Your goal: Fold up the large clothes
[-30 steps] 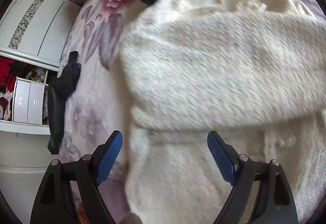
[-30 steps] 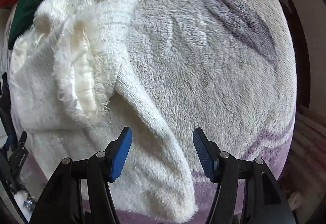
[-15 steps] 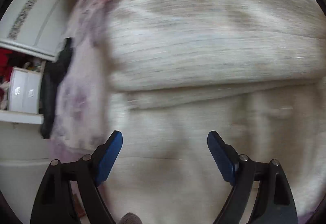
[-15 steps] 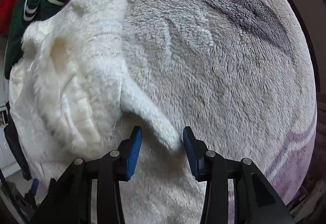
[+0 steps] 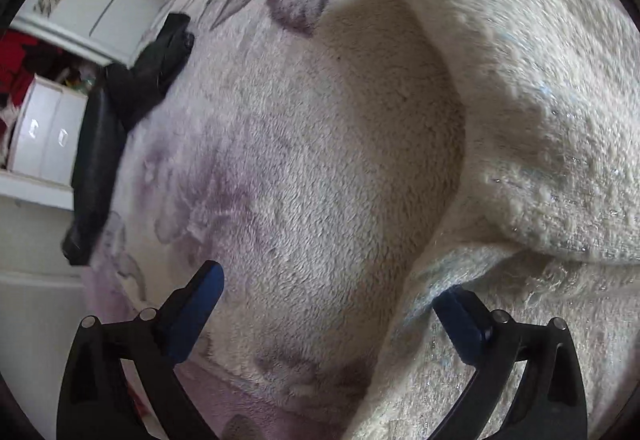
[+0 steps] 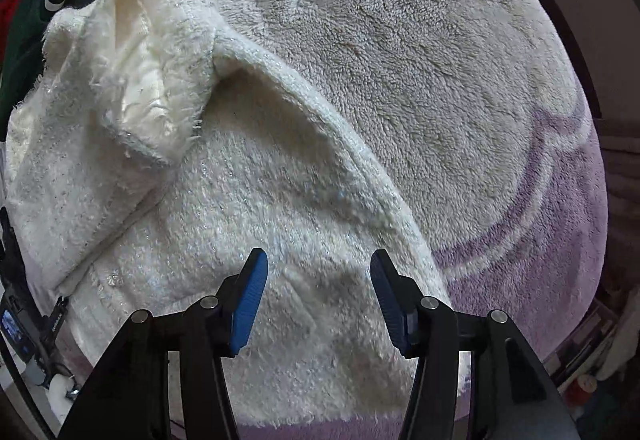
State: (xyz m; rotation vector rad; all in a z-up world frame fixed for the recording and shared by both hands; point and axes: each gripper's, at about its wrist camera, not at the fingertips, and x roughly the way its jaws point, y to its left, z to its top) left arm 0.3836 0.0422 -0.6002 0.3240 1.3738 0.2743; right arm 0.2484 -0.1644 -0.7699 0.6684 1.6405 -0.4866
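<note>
Our left gripper (image 5: 328,304) now sits over bare blanket (image 5: 304,167), off the white fuzzy sweater (image 5: 552,111), whose lifted edge drapes over its right finger (image 5: 460,320). Our right gripper (image 6: 318,300), half-closed around the sweater's side fold half a second ago, now has its jaws spread wide above the sweater's body.

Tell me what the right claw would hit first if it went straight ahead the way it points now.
Most likely the white fluffy garment: the open right claw points straight at its fuzzy surface, with nothing in between. Depth is hard to judge, but the fabric looks close.
</note>
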